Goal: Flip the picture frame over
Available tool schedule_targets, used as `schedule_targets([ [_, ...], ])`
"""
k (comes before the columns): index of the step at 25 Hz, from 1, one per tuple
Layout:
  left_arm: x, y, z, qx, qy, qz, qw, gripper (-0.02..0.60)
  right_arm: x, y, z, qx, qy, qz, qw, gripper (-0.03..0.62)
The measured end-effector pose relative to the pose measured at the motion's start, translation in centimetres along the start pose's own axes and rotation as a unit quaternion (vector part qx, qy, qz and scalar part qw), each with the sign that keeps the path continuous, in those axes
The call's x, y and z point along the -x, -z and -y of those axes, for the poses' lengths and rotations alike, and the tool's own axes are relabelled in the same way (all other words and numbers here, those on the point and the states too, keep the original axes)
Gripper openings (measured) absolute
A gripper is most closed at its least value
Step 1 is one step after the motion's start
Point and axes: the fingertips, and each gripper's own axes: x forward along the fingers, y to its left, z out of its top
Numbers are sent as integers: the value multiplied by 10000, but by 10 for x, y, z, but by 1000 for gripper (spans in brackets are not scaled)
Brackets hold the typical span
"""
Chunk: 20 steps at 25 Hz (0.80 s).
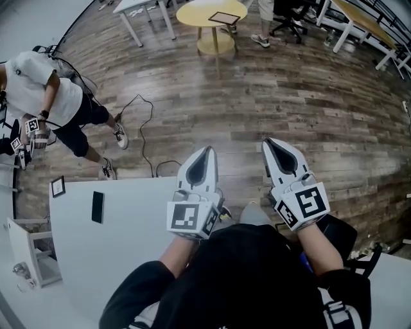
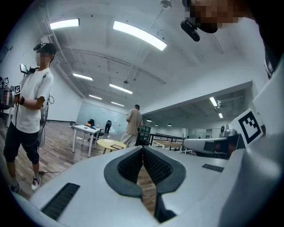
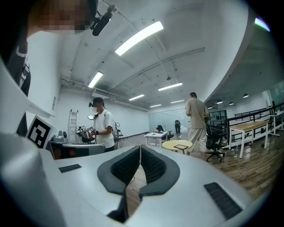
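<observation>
The picture frame [image 1: 224, 17] lies flat on a round yellow table [image 1: 199, 14] far across the wooden floor. It shows small and dark in the left gripper view [image 2: 117, 145] and the right gripper view [image 3: 181, 146]. My left gripper [image 1: 207, 149] [image 2: 143, 148] and right gripper [image 1: 268, 141] [image 3: 140, 148] are held level side by side over the floor, pointing toward that table and well short of it. On both, the jaws meet at the tips with nothing between them.
A white table [image 1: 128, 257] sits at my lower left with a small frame [image 1: 58, 186] and a black flat object [image 1: 97, 207] on it. A person [image 1: 38, 96] with grippers stands at the left. Another person [image 3: 195, 122] stands by the yellow table. A cable [image 1: 144, 138] trails on the floor.
</observation>
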Motion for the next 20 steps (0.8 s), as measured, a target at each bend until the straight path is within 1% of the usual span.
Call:
schedule_targets([
  [4, -15, 4, -2, -13, 100, 27, 9999, 23, -13, 4, 6, -5, -63, -30, 10000, 20],
  [8, -47, 8, -3, -70, 123, -25, 9999, 23, -32, 8, 33, -30, -84, -34, 10000, 20],
  [12, -96, 13, -4, -161, 97, -111, 9998, 23, -61, 15, 73, -52, -176, -79, 9998, 20],
  [17, -176, 5, -2, -222, 13, -158, 9996, 23, -109, 14, 141, -160, -284, -51, 9995, 20],
  [20, -214, -6, 3, -243, 131, 6, 9996, 23, -133, 17, 172, -247, -425, -98, 9987, 20],
])
